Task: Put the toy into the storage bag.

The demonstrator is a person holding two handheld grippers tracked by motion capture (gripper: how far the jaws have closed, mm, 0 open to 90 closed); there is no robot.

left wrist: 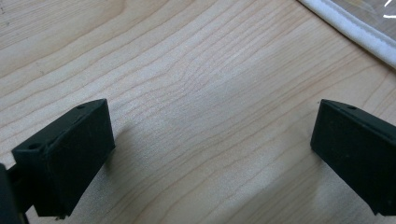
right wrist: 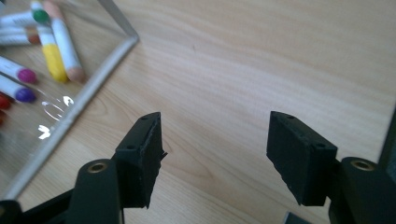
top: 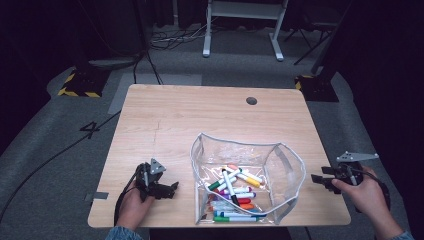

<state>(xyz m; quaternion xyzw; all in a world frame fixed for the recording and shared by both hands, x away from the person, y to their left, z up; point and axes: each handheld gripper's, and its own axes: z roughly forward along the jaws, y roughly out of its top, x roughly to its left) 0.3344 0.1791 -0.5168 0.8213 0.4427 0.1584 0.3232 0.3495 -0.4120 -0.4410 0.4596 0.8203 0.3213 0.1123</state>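
Near the table's [top: 165, 107] front edge, your left gripper [top: 172, 187] and right gripper [top: 316, 178] flank the clear pouch [top: 285, 172] of markers [top: 235, 192], both gaping wide, gripping nothing.

Left claw [left wrist: 210, 158]: two black jaws set wide apart, nothing between them, low over bare wood. Worktop [left wrist: 196, 84]: pale wood grain, jaw shadows cast on it. Pouch [left wrist: 359, 30]: white-piped edge at the upper right corner, lying on the worktop.
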